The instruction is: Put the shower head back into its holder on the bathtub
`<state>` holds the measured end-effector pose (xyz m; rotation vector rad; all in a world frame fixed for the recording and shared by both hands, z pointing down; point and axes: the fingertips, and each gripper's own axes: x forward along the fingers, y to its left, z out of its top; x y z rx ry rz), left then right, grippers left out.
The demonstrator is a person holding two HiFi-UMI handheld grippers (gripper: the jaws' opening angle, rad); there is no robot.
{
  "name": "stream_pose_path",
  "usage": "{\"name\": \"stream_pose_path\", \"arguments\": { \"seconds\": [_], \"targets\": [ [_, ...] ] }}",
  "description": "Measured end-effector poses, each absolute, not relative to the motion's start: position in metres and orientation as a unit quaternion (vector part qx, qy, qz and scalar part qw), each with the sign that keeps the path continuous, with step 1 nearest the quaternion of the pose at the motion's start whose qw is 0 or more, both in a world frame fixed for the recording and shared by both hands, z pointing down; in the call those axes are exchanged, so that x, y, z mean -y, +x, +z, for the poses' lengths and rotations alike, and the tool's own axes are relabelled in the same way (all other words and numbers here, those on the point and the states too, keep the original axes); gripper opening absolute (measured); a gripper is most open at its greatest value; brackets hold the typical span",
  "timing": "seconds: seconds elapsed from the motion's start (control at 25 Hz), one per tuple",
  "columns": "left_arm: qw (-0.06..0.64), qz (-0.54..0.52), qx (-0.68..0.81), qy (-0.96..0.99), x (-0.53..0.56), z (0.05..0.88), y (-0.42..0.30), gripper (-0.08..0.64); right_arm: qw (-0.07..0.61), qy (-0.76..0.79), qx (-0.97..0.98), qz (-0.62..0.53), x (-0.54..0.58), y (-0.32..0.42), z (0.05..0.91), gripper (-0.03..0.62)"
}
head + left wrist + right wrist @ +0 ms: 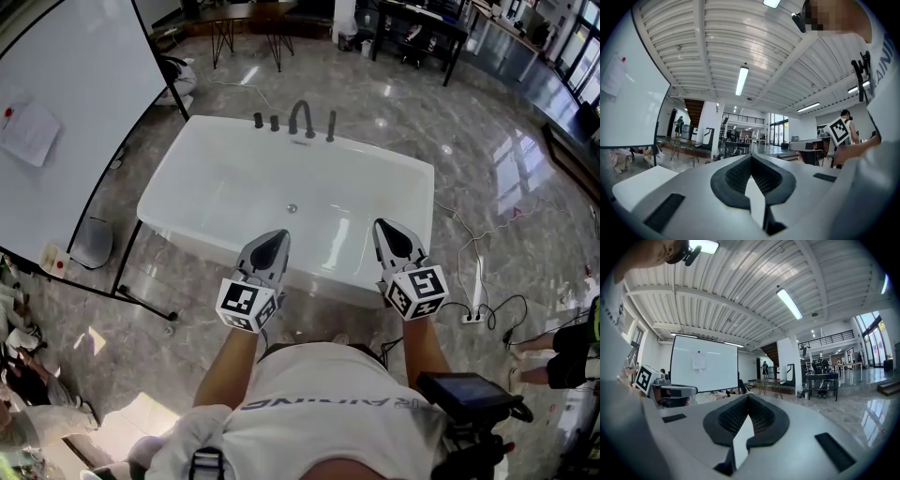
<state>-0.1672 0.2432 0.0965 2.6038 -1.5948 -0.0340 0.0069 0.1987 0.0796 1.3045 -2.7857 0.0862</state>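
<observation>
A white bathtub [234, 169] stands on the floor in front of me in the head view. On its far rim sit two dark knobs [266, 121], a curved dark spout [300, 116] and a slim dark upright piece [331, 125] that looks like the shower head. My left gripper [272, 242] and right gripper [388, 234] hover side by side over the tub's near rim, both shut and holding nothing. In the left gripper view the left gripper [751, 157] points up at the ceiling with its jaws meeting at the tip. The right gripper [748, 397] looks the same in its own view.
A large white screen [66, 122] on a black stand [141, 298] is close to the tub's left side. A power strip with cables [472, 317] lies on the marble floor at right. A person's leg [567, 352] shows at the right edge. Tables stand at the back.
</observation>
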Motion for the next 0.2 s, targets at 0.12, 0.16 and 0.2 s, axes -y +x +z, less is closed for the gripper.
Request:
{"name": "stream_pose_path", "arguments": {
  "seconds": [0.12, 0.16, 0.2],
  "targets": [
    [0.046, -0.014, 0.523, 0.851, -0.2424, 0.0974, -0.1679, 0.014, 0.034, 0.424, 0.905, 0.028, -0.1992, 0.0082, 0.0826, 0.008],
    [0.046, -0.015, 0.523, 0.851, -0.2417, 0.0975, -0.1686, 0.014, 0.035, 0.424, 0.904, 0.029, -0.1990, 0.0088, 0.0836, 0.008],
    [0.047, -0.016, 0.524, 0.850, -0.2409, 0.0975, -0.1694, 0.014, 0.035, 0.425, 0.904, 0.029, -0.1988, 0.0094, 0.0847, 0.008]
  ]
}}
